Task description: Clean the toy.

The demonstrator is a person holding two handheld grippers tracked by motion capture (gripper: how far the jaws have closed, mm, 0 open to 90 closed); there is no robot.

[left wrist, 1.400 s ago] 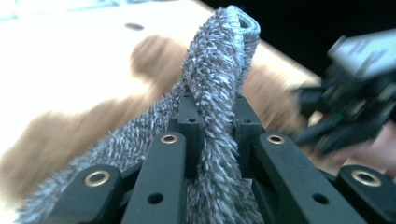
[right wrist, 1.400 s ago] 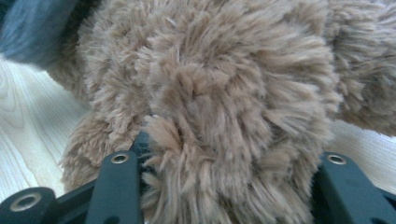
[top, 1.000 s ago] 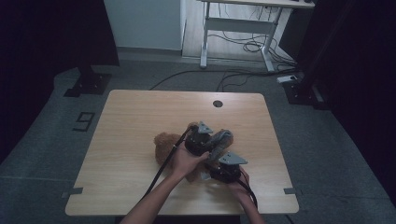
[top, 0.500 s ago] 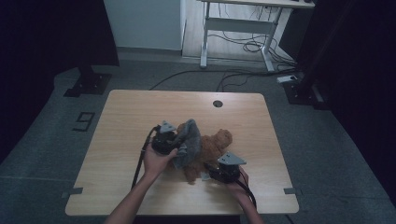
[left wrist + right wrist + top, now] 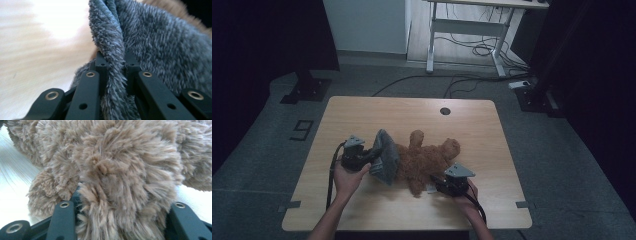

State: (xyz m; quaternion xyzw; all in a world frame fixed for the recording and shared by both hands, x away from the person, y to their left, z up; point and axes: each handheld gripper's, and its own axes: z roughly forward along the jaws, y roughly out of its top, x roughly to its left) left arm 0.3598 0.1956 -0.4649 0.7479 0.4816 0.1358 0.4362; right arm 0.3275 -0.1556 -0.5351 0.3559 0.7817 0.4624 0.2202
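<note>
A brown plush bear [image 5: 427,159] lies on the wooden table [image 5: 362,115], its head toward the right. A grey fuzzy cloth [image 5: 384,157] stands bunched at the bear's left end. My left gripper [image 5: 373,156] is shut on a fold of this grey cloth [image 5: 150,50], with the pile squeezed between the jaws of the left gripper [image 5: 113,62]. At the bear's near right side, my right gripper [image 5: 435,182] is shut on a thick limb of the bear [image 5: 125,170]. Fur bulges between the jaws of the right gripper [image 5: 122,197].
A small round hole [image 5: 445,111] sits in the table near its far edge. Beyond the table stand a white desk frame [image 5: 462,30] with cables on the floor and dark stands [image 5: 307,85] at the left. Bare tabletop lies left and far of the bear.
My left gripper has moved left across the table with the grey cloth, and more of the brown bear now shows. The right gripper has stayed put.
</note>
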